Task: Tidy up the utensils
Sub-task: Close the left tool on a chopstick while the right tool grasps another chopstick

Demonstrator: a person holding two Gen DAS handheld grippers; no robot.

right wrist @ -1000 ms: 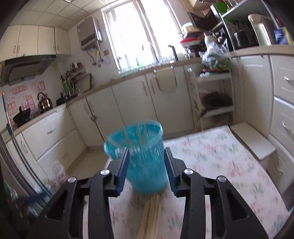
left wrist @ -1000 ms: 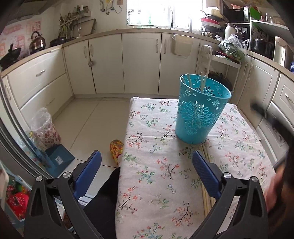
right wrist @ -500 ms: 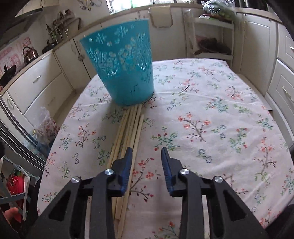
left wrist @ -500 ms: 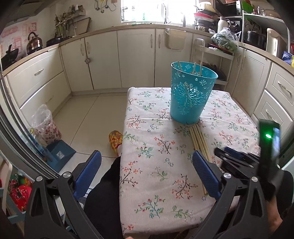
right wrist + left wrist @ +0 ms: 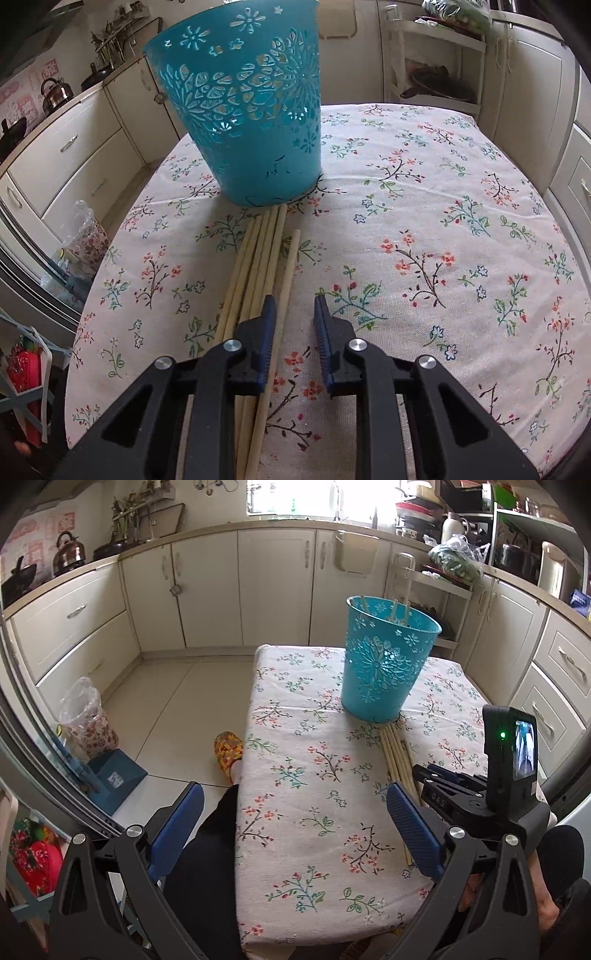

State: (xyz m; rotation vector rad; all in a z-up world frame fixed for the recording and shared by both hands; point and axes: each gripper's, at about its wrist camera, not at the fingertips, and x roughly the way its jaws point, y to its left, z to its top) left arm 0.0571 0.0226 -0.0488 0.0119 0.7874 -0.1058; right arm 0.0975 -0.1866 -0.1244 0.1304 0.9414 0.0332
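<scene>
A white-cabinet kitchen wraps the upper part of both views, and below it a table under a floral cloth (image 5: pixel 424 229) fills the middle; the cloth looks soft and a little loose, so thin sticks probably sink into it slightly. The teal cut-out basket (image 5: pixel 255 122) stands upper centre in the right wrist view, likely light plastic that could tip if knocked; a few sticks already poke above its rim. Just below its base, a bundle of pale wooden chopsticks (image 5: pixel 269 266) runs down toward the lower centre: light, stiff, smooth and apt to roll, so best pinched near the middle, one at the bundle's edge. The right gripper (image 5: pixel 294 308) has just been narrowing, jaws still slightly apart, the outermost stick just inside its left pad and unpinched. The left gripper (image 5: pixel 295 805) hangs wide apart and empty.
</scene>
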